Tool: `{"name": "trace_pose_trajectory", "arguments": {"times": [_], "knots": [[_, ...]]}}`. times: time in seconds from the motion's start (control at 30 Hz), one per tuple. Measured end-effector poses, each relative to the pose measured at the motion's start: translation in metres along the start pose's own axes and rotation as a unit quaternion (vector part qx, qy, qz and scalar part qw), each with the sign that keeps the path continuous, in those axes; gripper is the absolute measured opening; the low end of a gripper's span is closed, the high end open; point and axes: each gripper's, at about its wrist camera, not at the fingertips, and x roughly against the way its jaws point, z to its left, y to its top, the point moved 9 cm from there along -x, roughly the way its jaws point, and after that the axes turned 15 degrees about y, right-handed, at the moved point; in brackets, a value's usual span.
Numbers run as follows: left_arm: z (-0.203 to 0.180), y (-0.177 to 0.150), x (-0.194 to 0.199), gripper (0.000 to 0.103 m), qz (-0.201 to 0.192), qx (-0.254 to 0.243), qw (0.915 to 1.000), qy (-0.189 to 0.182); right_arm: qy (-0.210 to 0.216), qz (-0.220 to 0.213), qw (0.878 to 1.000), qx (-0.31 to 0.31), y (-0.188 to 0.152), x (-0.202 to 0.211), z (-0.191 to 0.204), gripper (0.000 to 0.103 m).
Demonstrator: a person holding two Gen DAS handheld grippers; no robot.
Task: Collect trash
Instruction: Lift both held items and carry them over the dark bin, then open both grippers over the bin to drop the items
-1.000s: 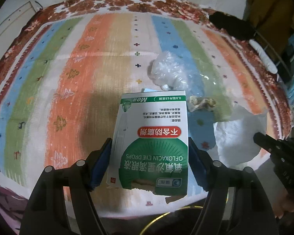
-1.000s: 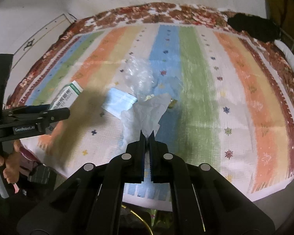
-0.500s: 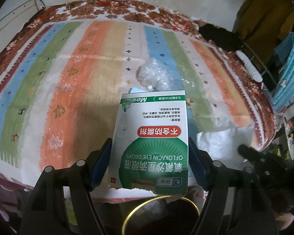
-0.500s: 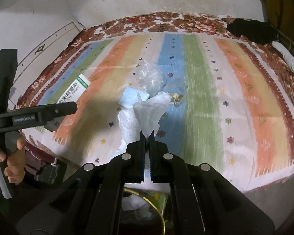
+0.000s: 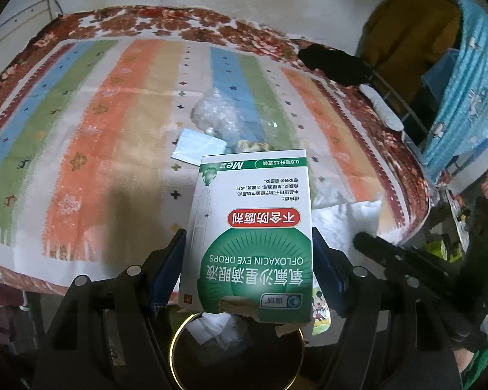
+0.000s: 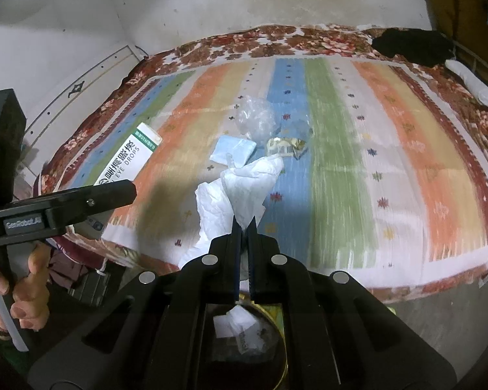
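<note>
Both hands have drawn back from the striped bedspread [image 6: 341, 162] since a second ago, so a gold-rimmed dark waste bin [image 5: 179, 334] now shows under each gripper. Left gripper [image 5: 247, 269] is clamped across the sides of a green-and-white cardboard eye-drops box [image 5: 253, 227], which hangs over the bin mouth. Right gripper [image 6: 243, 227] is pinched tight on a crumpled white paper tissue [image 6: 244, 188], carried off the bed's near edge above the same bin.

The box looks light and stiff but probably hollow, so its flat side walls are the place to hold, gently. The tissue is soft, nearly weightless and tears easily; a bunched fold gives the surest pinch.

On the bed remain a clear crinkled plastic bag [image 6: 257, 120], a folded pale-blue face mask [image 6: 234, 151] and what may be a gold foil wrapper [image 6: 284, 146], blurred here.
</note>
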Motion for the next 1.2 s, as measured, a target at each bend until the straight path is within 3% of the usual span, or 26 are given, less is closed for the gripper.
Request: {"name": "trace_pose_trajectory", "arguments": {"times": [0.47, 0.73, 1.07, 1.2], "knots": [[-0.015, -0.055, 0.007, 0.072, 0.013, 0.012, 0.9993, -0.034, 0.018, 0.020, 0.999, -0.020, -0.047, 0.003, 0.006, 0.003], [-0.018, -0.077, 0.006, 0.072, 0.026, 0.019, 0.9986, -0.043, -0.004, 0.034, 0.999, -0.022, -0.075, 0.005, 0.007, 0.003], [-0.020, -0.120, -0.008, 0.072, 0.066, 0.024, 0.9970, -0.032, 0.008, 0.067, 0.997, -0.045, -0.118, 0.000, 0.013, 0.003], [-0.018, -0.135, -0.017, 0.072, 0.101, 0.044, 0.9932, -0.040, 0.013, 0.073, 0.996, -0.045, -0.126, -0.001, 0.016, 0.003]]}}
